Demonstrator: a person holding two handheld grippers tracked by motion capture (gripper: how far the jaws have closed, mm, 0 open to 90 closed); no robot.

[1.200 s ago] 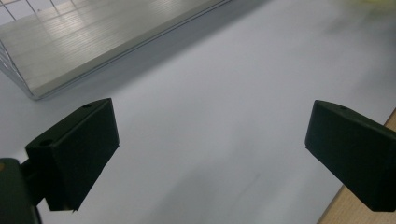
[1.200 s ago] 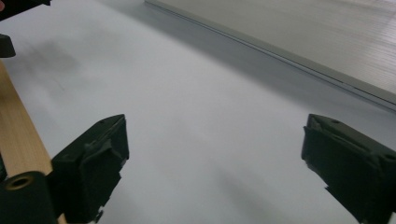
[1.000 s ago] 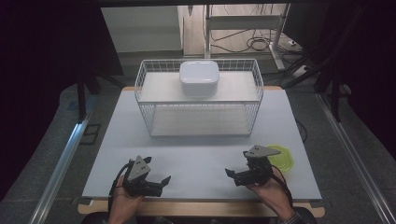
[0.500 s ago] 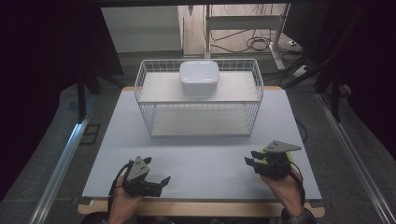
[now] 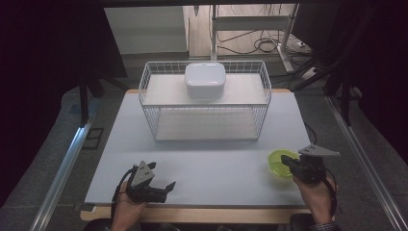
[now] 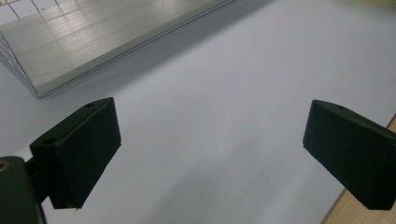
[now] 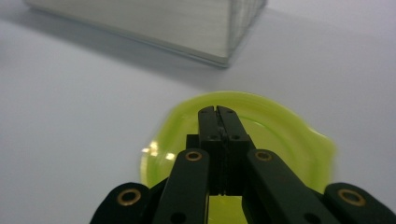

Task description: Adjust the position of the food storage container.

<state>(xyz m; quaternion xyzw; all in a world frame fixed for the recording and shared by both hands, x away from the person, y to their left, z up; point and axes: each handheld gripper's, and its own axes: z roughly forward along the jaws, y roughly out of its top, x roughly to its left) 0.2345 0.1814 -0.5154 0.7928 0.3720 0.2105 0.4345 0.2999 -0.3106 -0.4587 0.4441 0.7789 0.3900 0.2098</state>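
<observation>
A: Start with your hands, placed against the wire basket (image 5: 204, 103).

B: Your left hand (image 5: 126, 208) comes in at the near edge of the table (image 5: 216, 159), well in front of the basket's left end. Your left gripper (image 5: 161, 187) lies low over the white surface, angled toward the table's middle. In the left gripper view the jaws stand wide apart with bare tabletop between them, and the basket's lower shelf crosses the top corner.

A: And the other side?

B: Your right hand (image 5: 315, 192) sits in front of the basket's right end, well out from it. Your right gripper (image 5: 287, 163) points at the green dish (image 5: 281, 162), its tips over the dish's near-right part. In the right gripper view the jaws are pressed together, with the tips over the dish's inside. I cannot tell whether they touch it.

A: Count what's there.

B: One wire basket, two levels. One white lidded container (image 5: 205, 80) on its upper shelf, about the middle. One green dish, on the table in front of the basket's right corner. Two grippers, one per hand.
</observation>
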